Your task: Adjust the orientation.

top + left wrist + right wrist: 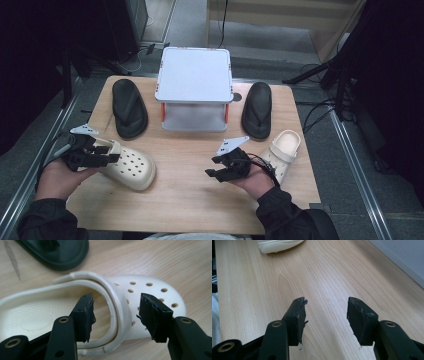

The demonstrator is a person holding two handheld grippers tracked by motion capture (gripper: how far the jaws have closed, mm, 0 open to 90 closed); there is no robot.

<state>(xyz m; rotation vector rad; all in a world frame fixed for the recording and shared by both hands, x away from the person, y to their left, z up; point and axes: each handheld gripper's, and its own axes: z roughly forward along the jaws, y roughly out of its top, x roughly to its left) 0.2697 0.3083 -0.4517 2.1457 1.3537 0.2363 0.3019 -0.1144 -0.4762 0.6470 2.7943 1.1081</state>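
A cream perforated clog lies at the table's front left, toe to the right. My left gripper is at its heel opening. In the left gripper view the left gripper stands open, its jaws astride the clog's folded strap and upper rim; the pads do not press on it. A second cream clog lies at the front right. Just left of it, my right gripper points left over bare wood. The right gripper is open with nothing between its jaws.
A white two-level rack stands at the back centre. One black flip-flop lies left of it, another right of it. The wooden table has free room in front of the rack. Dark stands and cables surround the table.
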